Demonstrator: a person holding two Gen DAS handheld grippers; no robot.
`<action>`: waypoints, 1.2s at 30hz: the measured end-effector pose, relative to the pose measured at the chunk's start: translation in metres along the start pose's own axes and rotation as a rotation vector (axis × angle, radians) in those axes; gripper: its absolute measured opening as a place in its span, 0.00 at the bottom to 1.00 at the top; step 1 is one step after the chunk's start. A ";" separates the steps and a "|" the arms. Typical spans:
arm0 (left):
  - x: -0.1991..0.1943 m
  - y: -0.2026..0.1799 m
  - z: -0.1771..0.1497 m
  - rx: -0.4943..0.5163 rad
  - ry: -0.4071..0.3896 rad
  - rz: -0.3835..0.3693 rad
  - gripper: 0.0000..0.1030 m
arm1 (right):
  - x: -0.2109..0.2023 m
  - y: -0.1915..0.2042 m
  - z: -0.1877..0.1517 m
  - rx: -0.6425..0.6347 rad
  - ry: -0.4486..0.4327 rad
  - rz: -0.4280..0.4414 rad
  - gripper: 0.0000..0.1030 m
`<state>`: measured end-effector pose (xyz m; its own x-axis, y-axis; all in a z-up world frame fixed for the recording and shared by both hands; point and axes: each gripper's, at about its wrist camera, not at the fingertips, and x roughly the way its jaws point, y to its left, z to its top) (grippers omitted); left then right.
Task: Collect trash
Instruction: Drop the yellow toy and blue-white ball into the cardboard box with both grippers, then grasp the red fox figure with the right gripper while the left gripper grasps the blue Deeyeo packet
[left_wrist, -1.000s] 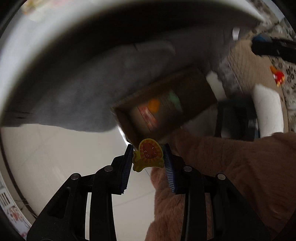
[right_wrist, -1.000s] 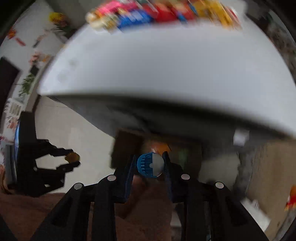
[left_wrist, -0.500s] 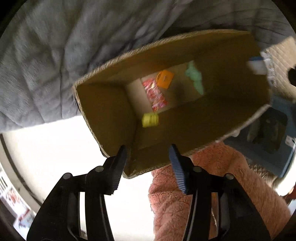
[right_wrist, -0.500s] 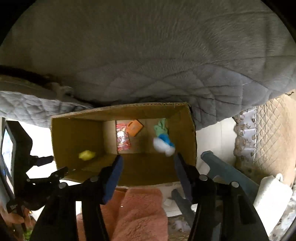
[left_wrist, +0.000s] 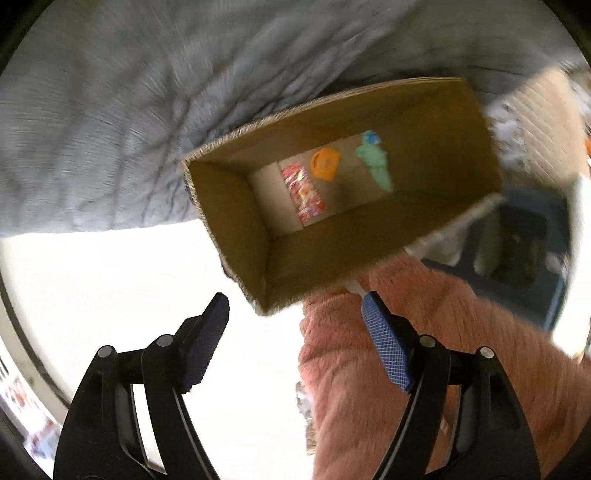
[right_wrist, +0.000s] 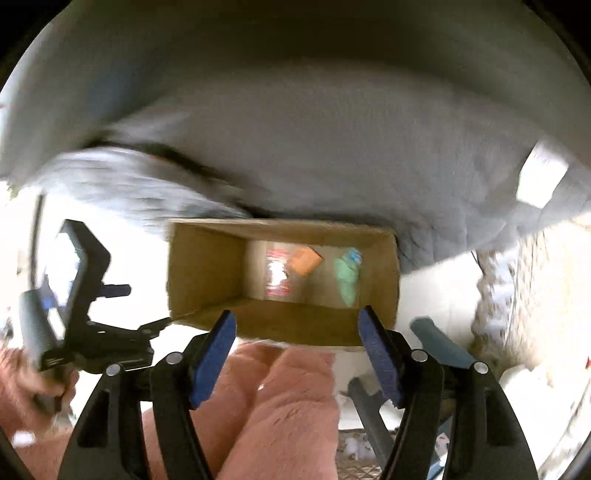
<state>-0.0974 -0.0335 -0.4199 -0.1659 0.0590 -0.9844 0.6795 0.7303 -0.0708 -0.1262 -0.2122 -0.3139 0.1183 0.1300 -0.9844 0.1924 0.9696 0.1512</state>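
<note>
An open cardboard box (left_wrist: 236, 221) stands on the pale floor under a grey quilt; it also shows in the right wrist view (right_wrist: 199, 280). Inside lie a red wrapper (left_wrist: 304, 194), an orange piece (left_wrist: 325, 164), a green scrap (left_wrist: 376, 166) and a blue-white bit (left_wrist: 371, 138). The same items show in the right wrist view: the wrapper (right_wrist: 277, 273), the orange piece (right_wrist: 304, 260), the green scrap (right_wrist: 347, 280). My left gripper (left_wrist: 295, 310) is open and empty above the box's near corner. My right gripper (right_wrist: 299, 326) is open and empty above its near rim.
A grey quilt (left_wrist: 110, 129) hangs over the box's far side. A pink fleece leg (left_wrist: 406, 369) lies below both grippers. A blue stool (left_wrist: 524, 240) stands right of the box. The left gripper's body (right_wrist: 85, 295) shows at the left of the right wrist view.
Both grippers opened and dropped their items, the yellow sticker and the blue-white ball, into the box. Since then both have drawn back a little and the jaws have spread wider.
</note>
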 end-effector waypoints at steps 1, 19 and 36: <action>-0.016 -0.001 -0.009 0.020 -0.022 0.006 0.71 | -0.018 0.005 0.002 -0.025 -0.024 0.019 0.68; -0.264 0.047 -0.044 -0.245 -0.535 0.145 0.79 | -0.139 0.038 0.236 0.284 -0.480 0.069 0.93; -0.276 0.072 0.001 -0.309 -0.564 0.122 0.79 | -0.113 0.003 0.231 0.266 -0.342 0.090 0.55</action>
<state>-0.0023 0.0020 -0.1532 0.3572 -0.1509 -0.9218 0.4189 0.9079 0.0137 0.0862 -0.2722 -0.1817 0.4528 0.0924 -0.8868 0.4052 0.8647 0.2970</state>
